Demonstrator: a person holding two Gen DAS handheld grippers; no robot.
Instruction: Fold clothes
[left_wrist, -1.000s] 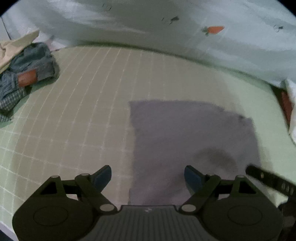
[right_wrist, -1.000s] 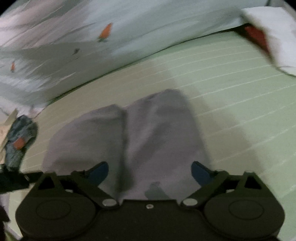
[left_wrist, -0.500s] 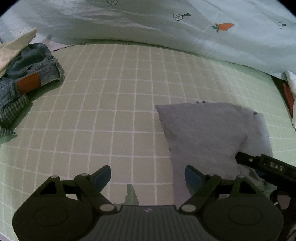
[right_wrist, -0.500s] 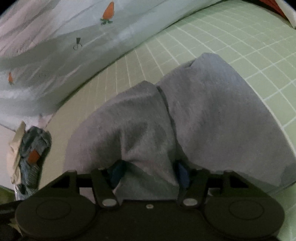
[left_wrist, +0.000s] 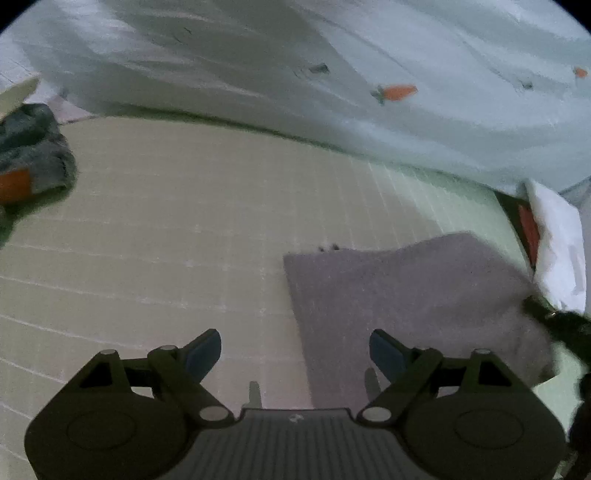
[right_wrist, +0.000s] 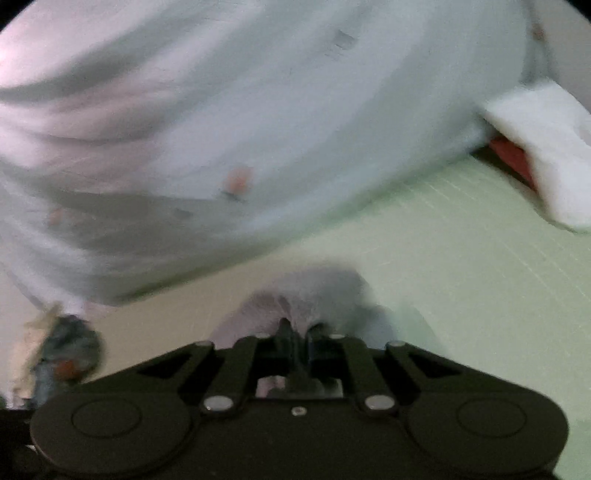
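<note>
A folded grey garment (left_wrist: 406, 302) lies on the green checked sheet (left_wrist: 184, 229), right of centre in the left wrist view. My left gripper (left_wrist: 295, 350) is open and empty, hovering over the garment's left edge. My right gripper (right_wrist: 299, 328) is shut on the grey garment (right_wrist: 314, 291), whose cloth bunches up just past the closed fingers. The right gripper's body also shows at the garment's right edge in the left wrist view (left_wrist: 561, 325).
A pale blanket with carrot prints (left_wrist: 369, 74) runs along the back. A pile of jeans and other clothes (left_wrist: 33, 162) lies at the far left. A white and red folded item (left_wrist: 554, 243) lies at the right.
My right gripper closed on the grey garment and is lifting its right side; the view is blurred from motion. My left gripper stayed open and shifted a little.
</note>
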